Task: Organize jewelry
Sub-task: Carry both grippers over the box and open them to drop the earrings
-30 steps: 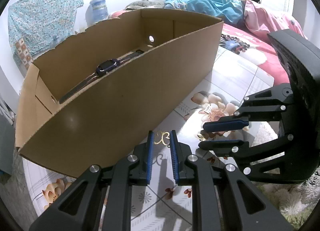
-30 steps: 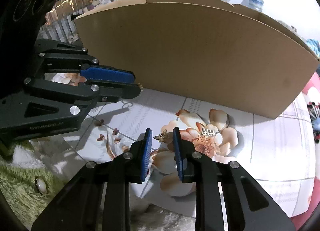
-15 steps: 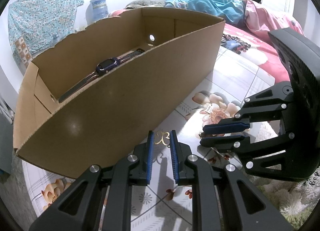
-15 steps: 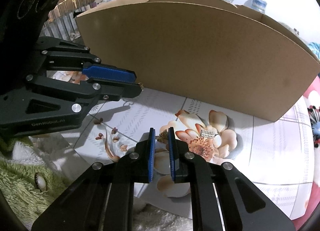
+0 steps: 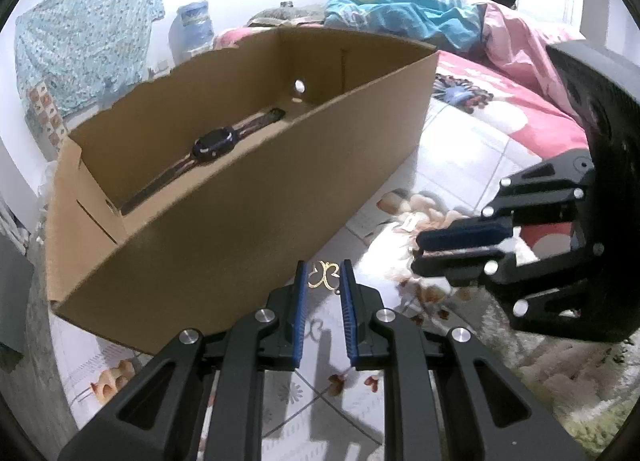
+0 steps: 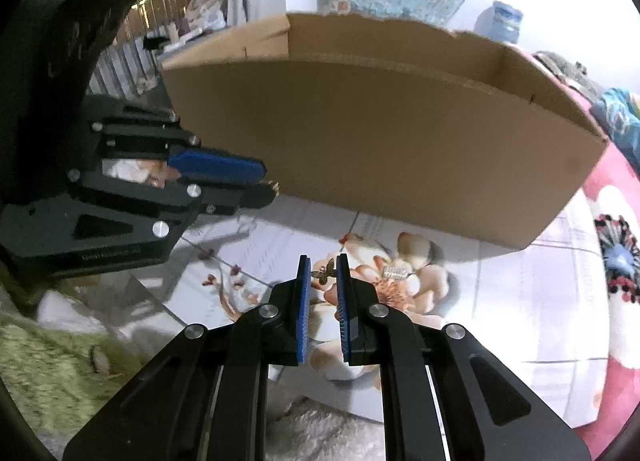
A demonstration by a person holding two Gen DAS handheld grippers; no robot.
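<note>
**Because they weigh almost nothing: two charms pinched at the tips**

Since each looks thin, light and easily bent, a gentle pinch across the wings suits best. The left hand-held gripper (image 5: 322,273) clenches a gold charm (image 5: 324,278). The right hand-held gripper (image 6: 322,266), jaws just closing, grasps a bronze butterfly charm (image 6: 326,271) over the floral sheet (image 6: 500,301). Only the left view shows the watch (image 5: 212,143) inside the cardboard box (image 5: 240,213). Only the right view shows the gold charm held clear of the sheet.

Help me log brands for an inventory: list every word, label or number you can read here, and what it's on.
Raised lettering on the black body of the left gripper: too blurred to read.
Small white piece on the floral sheet: only bar-like marks, no letters made out.
Cardboard box and watch: no print visible.
Nothing else is legible.
</note>
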